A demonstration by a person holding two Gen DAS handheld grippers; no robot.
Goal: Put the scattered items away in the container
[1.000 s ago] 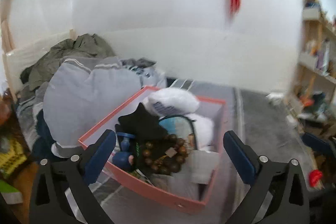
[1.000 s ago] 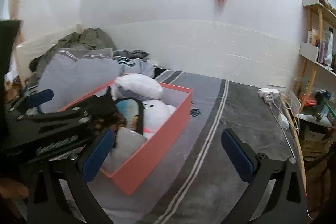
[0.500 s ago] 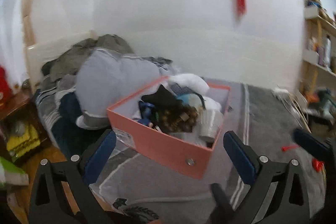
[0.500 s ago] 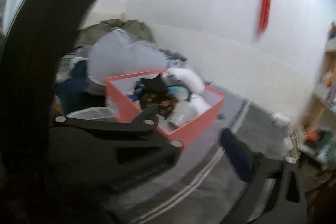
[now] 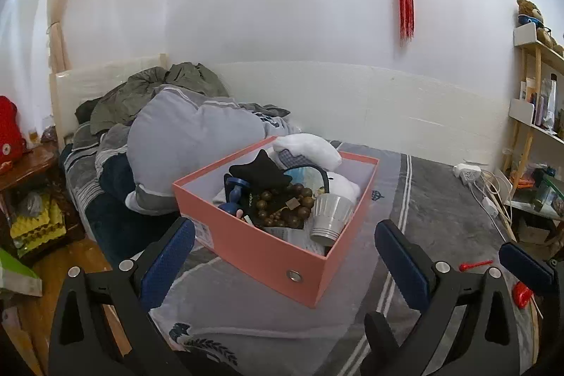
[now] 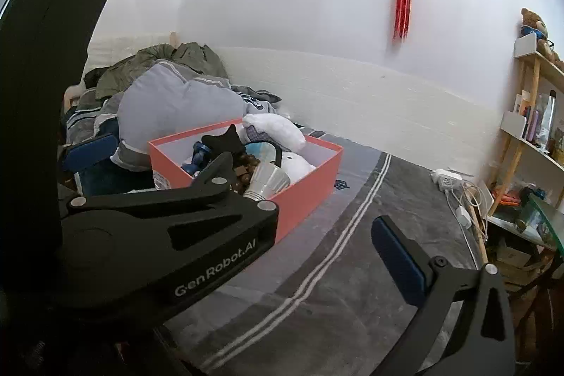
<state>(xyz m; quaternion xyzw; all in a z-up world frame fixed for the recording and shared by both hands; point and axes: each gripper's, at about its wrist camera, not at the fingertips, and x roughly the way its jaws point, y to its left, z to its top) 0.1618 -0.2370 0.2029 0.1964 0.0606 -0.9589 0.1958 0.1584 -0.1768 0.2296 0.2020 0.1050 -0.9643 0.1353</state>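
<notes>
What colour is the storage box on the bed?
Salmon pink outside, with a pale white lining; the box shows best in the left wrist view.

1. Left gripper (image 5: 285, 252): jaws spread wide, nothing between them; blue-padded fingers (image 5: 169, 256) at 7 and 5 o'clock of its own view, black frame below.
2. Right gripper (image 6: 246, 252): one blue-padded finger (image 6: 398, 263) visible at 5 o'clock of its own view; the other hidden behind the left gripper's black body, which fills 8 to 10 o'clock. Jaw spread not readable.
3. Seen in the left view: a blue-padded tip of the right gripper at 4 o'clock.
</notes>
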